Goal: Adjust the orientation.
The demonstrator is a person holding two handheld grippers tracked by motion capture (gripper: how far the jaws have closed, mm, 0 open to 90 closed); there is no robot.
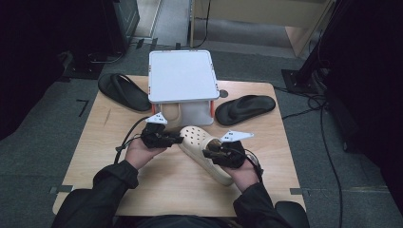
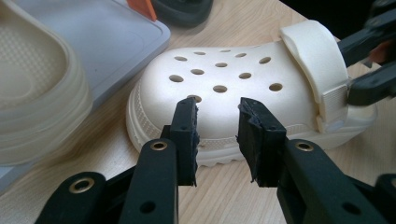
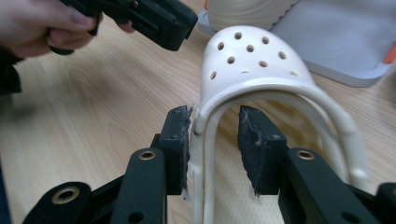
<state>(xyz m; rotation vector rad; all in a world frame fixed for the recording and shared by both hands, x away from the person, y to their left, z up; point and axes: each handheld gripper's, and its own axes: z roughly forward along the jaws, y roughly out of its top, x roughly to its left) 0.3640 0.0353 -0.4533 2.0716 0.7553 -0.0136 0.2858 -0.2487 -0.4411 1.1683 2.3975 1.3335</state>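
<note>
Near the front edge of the wooden table (image 1: 157, 190), your two hands hold the grippers on either side of the cream perforated foam clog (image 1: 202, 145), which lies on its sole around the table's middle, toe toward the grey plastic rack (image 1: 180, 76) at the far edge. Your right gripper (image 3: 215, 140) straddles the side wall of the clog's heel opening; its jaws are parted and the right pad is clear of the foam, so it holds nothing firmly. Your left gripper (image 2: 218, 137) is open too, its jaws just before the clog's side and not pressing it.

If you lift now, the clog may slip out, because neither claw clamps it. The right gripper view shows the loose gap at the heel; the high view hides it. From above you also see two black rubber sandals (image 1: 123, 90) beside the rack.
</note>
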